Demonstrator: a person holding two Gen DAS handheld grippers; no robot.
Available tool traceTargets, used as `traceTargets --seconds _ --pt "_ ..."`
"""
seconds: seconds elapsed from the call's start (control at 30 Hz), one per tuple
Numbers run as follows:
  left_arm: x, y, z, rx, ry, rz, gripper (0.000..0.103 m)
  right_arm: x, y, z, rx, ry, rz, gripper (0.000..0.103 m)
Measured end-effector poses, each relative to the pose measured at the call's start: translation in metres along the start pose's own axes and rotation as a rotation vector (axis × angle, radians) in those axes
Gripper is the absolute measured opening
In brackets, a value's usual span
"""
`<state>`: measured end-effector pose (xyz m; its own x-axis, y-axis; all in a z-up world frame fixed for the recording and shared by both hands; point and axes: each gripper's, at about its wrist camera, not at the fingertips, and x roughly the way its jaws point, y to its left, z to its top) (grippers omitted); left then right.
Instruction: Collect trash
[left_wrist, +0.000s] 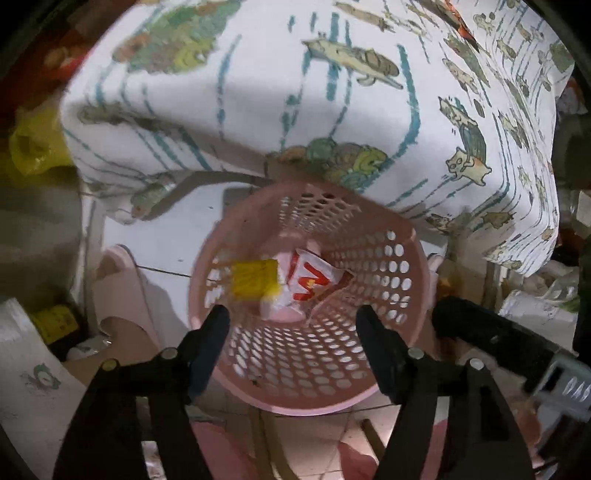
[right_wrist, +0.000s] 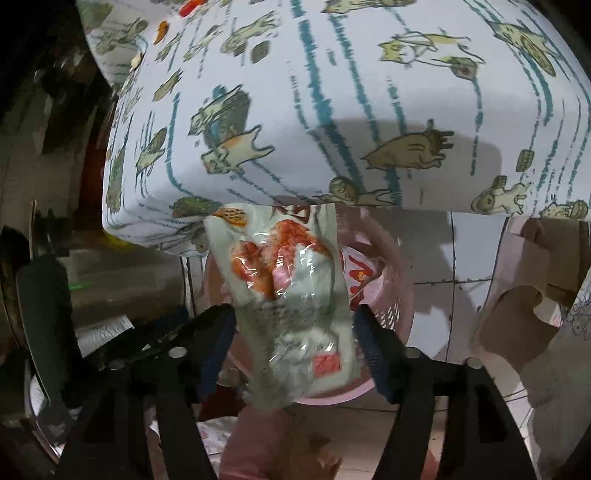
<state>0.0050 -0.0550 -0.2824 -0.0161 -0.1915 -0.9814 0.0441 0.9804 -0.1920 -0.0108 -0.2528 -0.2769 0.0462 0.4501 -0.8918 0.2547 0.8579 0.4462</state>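
Both wrist views look down into a pink basket (left_wrist: 310, 295) standing on a pale tiled floor (left_wrist: 166, 240), just below the edge of a worktop draped in a white cloth (left_wrist: 258, 92) printed with cartoon cats and teal stripes.

Left gripper (left_wrist: 291, 321): its jaws stand wide apart with nothing between them, directly above the basket mouth. Inside the basket, a yellow wrapper (left_wrist: 255, 282) appears blurred, so it is probably falling; beside it lies a white packet with red lettering (left_wrist: 314, 280).

Right gripper (right_wrist: 293, 325): its jaws sit wide, one on each side of a crinkled snack bag (right_wrist: 291, 295) that hangs over the basket (right_wrist: 391, 314). Whether the pads press the bag or have just let go cannot be told.

Step in hand, as judged: dropping trash into the basket. To do it well, keep the bag centred over the opening before the jaws part fully, since a light, stiff film can catch on a pad or glide past the rim. More scraps (right_wrist: 184, 7) lie on the cloth at the far side of the worktop, so collection looks unfinished.

Materials: the basket is rigid plastic, round, its wall perforated with rows of holes. The bag is glossy, creased foil-like film, whitish with orange print. The cloth is soft and matte, folding over the worktop edge.
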Motion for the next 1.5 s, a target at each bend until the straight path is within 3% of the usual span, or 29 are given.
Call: traceTargets --seconds 0.07,0.3,0.47,0.7,0.8,0.87,0.97,1.13,1.3,1.37,1.5 --pt "-0.004 0.002 0.000 -0.011 0.000 -0.011 0.068 -0.005 -0.004 0.000 0.041 -0.019 0.027 0.083" --pt "-0.047 -0.011 -0.003 0.029 -0.133 0.032 0.068 -0.039 0.009 -0.003 0.010 -0.095 0.028 0.083" --pt "-0.110 -0.020 -0.009 0.047 -0.328 0.046 0.072 -0.092 0.041 -0.012 -0.122 -0.295 -0.060 0.083" --pt "-0.200 -0.014 -0.028 0.043 -0.629 0.129 0.093 -0.183 0.086 -0.036 -0.345 -0.608 -0.277 0.083" --pt "-0.244 -0.013 -0.036 0.046 -0.772 0.141 0.103 -0.219 0.103 -0.041 -0.386 -0.719 -0.297 0.083" --pt "-0.275 -0.011 -0.042 0.043 -0.875 0.146 0.103 -0.246 0.114 -0.043 -0.409 -0.796 -0.289 0.084" --pt "-0.311 -0.012 -0.048 0.040 -0.966 0.123 0.103 -0.282 0.131 -0.047 -0.443 -0.886 -0.292 0.085" --pt "-0.351 -0.017 -0.052 0.078 -1.064 0.126 0.103 -0.320 0.151 -0.054 -0.484 -0.983 -0.282 0.087" --pt "-0.388 -0.023 -0.041 0.098 -1.169 0.141 0.103 -0.347 0.170 -0.058 -0.522 -1.114 -0.333 0.094" --pt "-0.402 -0.026 -0.037 0.110 -1.212 0.164 0.103 -0.358 0.174 -0.058 -0.522 -1.179 -0.366 0.103" --pt "-0.428 -0.030 -0.021 0.124 -1.284 0.156 0.103 -0.372 0.178 -0.050 -0.503 -1.232 -0.399 0.103"
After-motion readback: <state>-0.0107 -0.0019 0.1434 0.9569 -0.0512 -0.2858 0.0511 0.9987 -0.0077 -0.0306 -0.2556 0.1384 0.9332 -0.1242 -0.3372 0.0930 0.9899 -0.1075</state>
